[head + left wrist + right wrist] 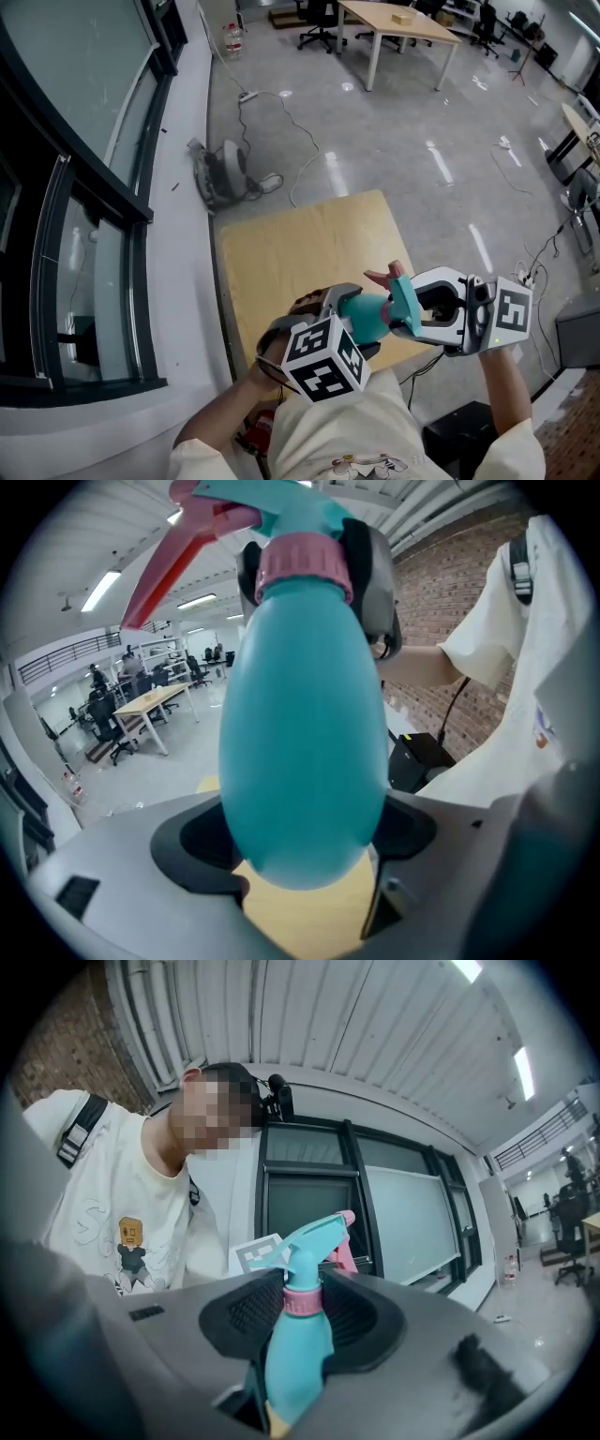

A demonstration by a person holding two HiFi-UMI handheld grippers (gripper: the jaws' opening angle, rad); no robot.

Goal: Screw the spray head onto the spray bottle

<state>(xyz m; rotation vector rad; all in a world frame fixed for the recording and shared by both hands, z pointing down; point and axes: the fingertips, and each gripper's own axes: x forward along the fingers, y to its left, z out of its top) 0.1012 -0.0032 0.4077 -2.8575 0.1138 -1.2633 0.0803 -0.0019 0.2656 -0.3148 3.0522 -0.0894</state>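
A teal spray bottle (367, 317) is held in the air over the near edge of the wooden table (300, 253). My left gripper (359, 326) is shut on its body; in the left gripper view the bottle (305, 752) fills the space between the jaws. The teal spray head (405, 302), with its pink trigger (382, 277), sits on the neck at the pink collar (302, 569). My right gripper (419, 309) is shut on the spray head from the right. In the right gripper view, the spray head (314, 1241) and collar (302, 1302) stand between the jaws.
The small table stands against a window wall (94, 234) on the left. A fan (225, 169) and cables lie on the floor beyond it. Desks and chairs (394, 28) stand far back. A black box (464, 431) is at the lower right, beside the person.
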